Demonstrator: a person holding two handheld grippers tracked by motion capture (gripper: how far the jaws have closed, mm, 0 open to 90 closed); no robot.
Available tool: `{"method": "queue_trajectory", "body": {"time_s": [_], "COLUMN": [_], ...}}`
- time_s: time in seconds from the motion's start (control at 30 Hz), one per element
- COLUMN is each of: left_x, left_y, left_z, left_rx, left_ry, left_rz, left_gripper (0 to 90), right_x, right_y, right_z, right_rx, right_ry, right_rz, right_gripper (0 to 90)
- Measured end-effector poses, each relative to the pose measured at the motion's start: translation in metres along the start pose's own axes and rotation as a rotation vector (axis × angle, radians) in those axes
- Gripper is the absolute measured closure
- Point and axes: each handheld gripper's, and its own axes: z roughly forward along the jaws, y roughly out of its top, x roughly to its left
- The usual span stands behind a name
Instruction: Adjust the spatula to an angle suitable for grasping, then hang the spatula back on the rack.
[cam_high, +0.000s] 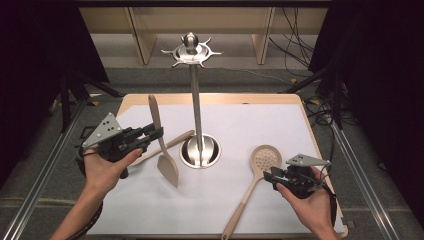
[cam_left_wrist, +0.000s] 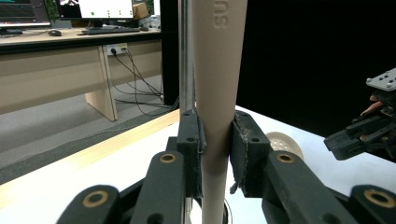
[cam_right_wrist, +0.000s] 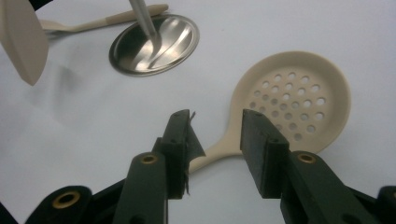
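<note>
Here, my left gripper (cam_high: 159, 134) clamps the handle of the beige silicone spatula (cam_high: 167, 167), held upright above the white table mat (cam_high: 260, 125) beside the steel utensil stand (cam_high: 196, 107). My right gripper (cam_right_wrist: 215, 122) hovers with jaws apart over the handle of the beige perforated skimmer (cam_right_wrist: 292, 95), which lies flat.

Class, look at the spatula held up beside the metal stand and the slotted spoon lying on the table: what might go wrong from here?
1. The left gripper pinches the spatula on its smooth handle, blade hanging low; it may swivel or slip.
2. The spatula stands close to the stand's pole; a knock might tip the stand.
3. The right gripper is open above the slotted spoon; its fingers might push the thin neck away.
</note>
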Motion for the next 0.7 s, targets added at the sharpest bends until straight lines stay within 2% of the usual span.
{"method": "queue_trajectory", "body": {"time_s": [0.03,0.07,0.1,0.13,0.17,0.2,0.23,0.3,0.33,0.37,0.53,0.6,0.63,0.67,0.7], "left_x": [0.0,-0.001,-0.001,0.0,0.0,0.001,0.001,0.001,0.001,0.001,0.001,0.0,0.0,0.0,0.0], "left_y": [0.002,0.003,0.004,0.005,0.006,0.008,0.009,0.012,0.013,0.013,0.017,0.018,0.019,0.02,0.02], "left_z": [0.001,0.001,0.001,0.002,0.002,0.002,0.001,0.001,0.0,0.0,0.0,0.0,-0.001,-0.001,-0.001], "left_rx": [0.005,0.006,0.006,0.004,0.004,-0.001,-0.001,0.0,0.002,0.002,0.002,0.001,0.008,0.013,0.0], "left_ry": [-0.005,-0.008,-0.01,-0.013,-0.013,-0.016,-0.016,-0.015,-0.014,-0.014,-0.016,-0.018,-0.016,-0.019,-0.013], "left_rz": [0.008,0.008,0.011,0.014,0.011,0.015,0.016,0.023,0.025,0.025,0.028,0.031,0.032,0.04,0.055], "left_gripper": [74.2,74.2,74.2,74.2,74.2,74.2,74.2,74.2,74.2,74.2,74.2,74.2,74.2,74.2,74.2], "right_x": [-0.005,-0.003,-0.003,-0.006,-0.007,-0.008,-0.006,-0.008,-0.011,-0.012,-0.014,-0.013,-0.011,-0.009,-0.01], "right_y": [0.0,-0.001,-0.001,-0.001,-0.001,-0.001,-0.002,-0.003,-0.003,-0.003,-0.002,0.0,0.0,0.001,0.001], "right_z": [-0.001,0.0,-0.002,-0.002,-0.004,-0.004,-0.006,-0.005,-0.007,-0.008,-0.006,-0.004,-0.004,-0.005,-0.003], "right_rx": [-0.016,-0.031,-0.014,-0.027,-0.026,-0.033,-0.028,-0.045,-0.054,-0.047,-0.053,-0.061,-0.059,-0.051,-0.068], "right_ry": [-0.014,0.002,-0.016,-0.007,-0.023,-0.02,-0.024,-0.022,-0.041,-0.044,-0.042,-0.023,-0.038,-0.04,-0.029], "right_rz": [-0.025,0.018,0.017,-0.002,0.0,0.005,0.039,0.049,0.022,0.016,0.031,0.04,0.046,0.055,0.047], "right_gripper": [63.5,63.4,63.3,63.2,63.2,63.2,63.2,63.2,63.2,63.3,63.4,63.4,63.4,63.4,63.4]}}
